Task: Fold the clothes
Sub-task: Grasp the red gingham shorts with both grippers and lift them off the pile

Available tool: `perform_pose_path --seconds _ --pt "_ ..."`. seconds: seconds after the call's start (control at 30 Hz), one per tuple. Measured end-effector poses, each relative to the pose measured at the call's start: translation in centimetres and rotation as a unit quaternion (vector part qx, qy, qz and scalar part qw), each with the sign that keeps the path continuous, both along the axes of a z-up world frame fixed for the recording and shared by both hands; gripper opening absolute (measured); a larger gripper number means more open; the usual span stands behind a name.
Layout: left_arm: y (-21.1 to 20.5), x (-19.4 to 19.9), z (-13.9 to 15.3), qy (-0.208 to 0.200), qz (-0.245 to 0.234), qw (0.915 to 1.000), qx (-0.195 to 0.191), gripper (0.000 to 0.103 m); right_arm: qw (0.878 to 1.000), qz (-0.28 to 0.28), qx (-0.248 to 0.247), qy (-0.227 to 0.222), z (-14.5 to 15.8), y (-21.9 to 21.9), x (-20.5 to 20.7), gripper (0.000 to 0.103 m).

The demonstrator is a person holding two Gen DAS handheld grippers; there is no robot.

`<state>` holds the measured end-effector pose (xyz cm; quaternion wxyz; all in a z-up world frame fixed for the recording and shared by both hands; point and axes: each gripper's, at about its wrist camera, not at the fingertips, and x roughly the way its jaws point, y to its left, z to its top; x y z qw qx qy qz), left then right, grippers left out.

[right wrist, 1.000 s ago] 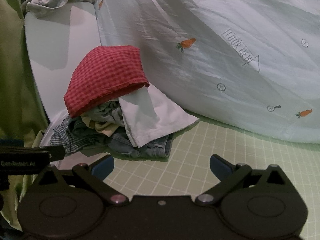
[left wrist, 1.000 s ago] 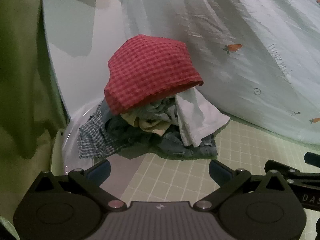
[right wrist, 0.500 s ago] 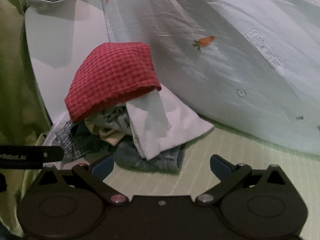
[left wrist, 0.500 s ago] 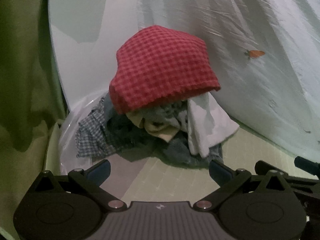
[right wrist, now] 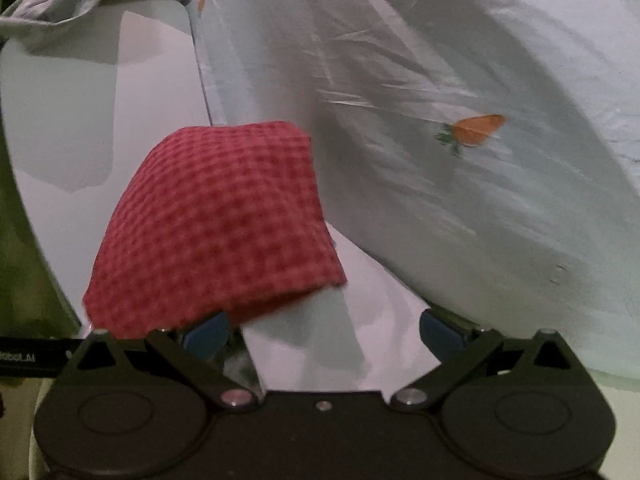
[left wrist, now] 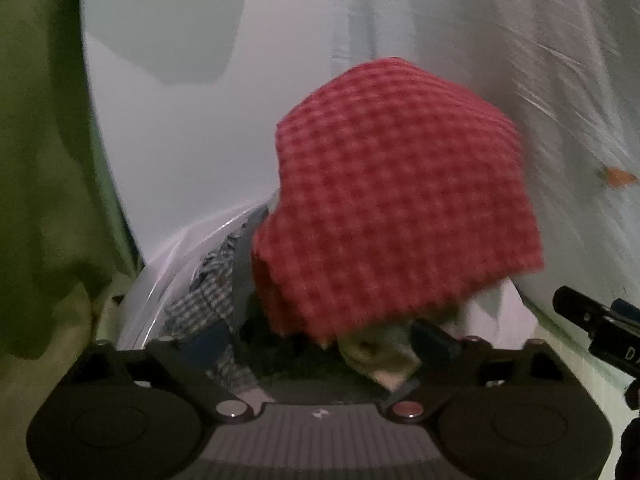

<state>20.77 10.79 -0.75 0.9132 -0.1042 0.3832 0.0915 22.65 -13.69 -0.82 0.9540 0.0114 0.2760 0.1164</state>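
A red checked cloth lies folded on top of a heap of clothes. Beneath it I see a blue-and-white checked shirt, a pale yellow garment and a white garment. My left gripper is right at the heap. Its jaws are closing, with the red cloth's lower edge between the fingers but no pad pressing on it. My right gripper is open, and the white garment lies between its fingers. Its left fingertip sits just under the red cloth's edge.
The heap spills from a clear plastic tub against a white board. A pale sheet with carrot prints hangs behind on the right. Green fabric fills the left. A grey garment drapes over the board's top.
Both grippers have moved in toward the heap, which now fills much more of each view. The green checked mat in front of the heap has dropped out of sight.
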Motion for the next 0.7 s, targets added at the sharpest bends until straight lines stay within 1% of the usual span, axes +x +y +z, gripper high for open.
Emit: perform_pose_path --seconds 0.07,0.1,0.13,0.2,0.27,0.33,0.37,0.43,0.47,0.5,0.53,0.57,0.6,0.7 --pt "1.0 1.8 -0.4 0.000 0.007 1.0000 -0.005 0.092 1.000 0.006 0.006 0.005 -0.4 0.5 2.2 0.103" --pt "1.4 2.6 -0.8 0.003 0.012 0.9999 -0.004 0.089 1.000 0.009 0.009 0.007 -0.6 0.7 3.4 0.102" --pt "1.9 3.4 -1.1 0.006 0.016 0.9998 -0.004 0.083 1.000 0.013 0.014 0.013 -0.9 0.9 4.4 0.102" --pt "2.6 4.7 -1.9 0.010 0.021 0.9997 -0.012 0.081 0.999 0.021 0.024 0.025 -1.6 1.3 6.4 0.100" --pt "3.3 5.4 -2.5 0.013 0.021 0.9992 -0.033 0.077 0.998 0.027 0.036 0.037 -2.2 1.7 8.2 0.098" --pt "3.5 5.9 -3.0 0.014 0.015 0.9985 -0.051 0.068 0.997 0.034 0.050 0.048 -2.8 1.9 9.3 0.095" --pt "3.6 6.1 -3.2 0.015 0.011 0.9981 -0.059 0.066 0.996 0.038 0.056 0.054 -3.1 1.9 9.7 0.091" --pt "3.6 6.3 -3.5 0.014 0.006 0.9973 -0.072 0.058 0.995 0.050 0.065 0.065 -3.6 2.1 10.2 0.078" --pt "3.6 6.4 -3.6 0.014 0.004 0.9969 -0.077 0.055 0.993 0.061 0.070 0.068 -3.8 2.1 10.2 0.063" --pt "3.6 6.4 -3.7 0.013 0.002 0.9965 -0.082 0.049 0.992 0.072 0.074 0.070 -3.9 2.2 10.2 0.049" --pt "3.6 6.5 -3.8 0.011 0.000 0.9959 -0.089 0.042 0.991 0.082 0.078 0.073 -4.0 2.2 10.1 0.042" --pt "3.6 6.5 -3.8 0.009 -0.003 0.9954 -0.095 0.039 0.990 0.090 0.079 0.074 -3.9 2.3 10.0 0.022" --pt "3.5 6.6 -3.8 0.007 -0.006 0.9954 -0.096 0.034 0.990 0.091 0.072 0.074 -3.9 2.4 9.9 0.007" --pt "2.8 6.5 -3.4 0.004 -0.014 0.9963 -0.085 0.019 0.991 0.095 0.067 0.059 -3.9 2.2 9.0 0.006"
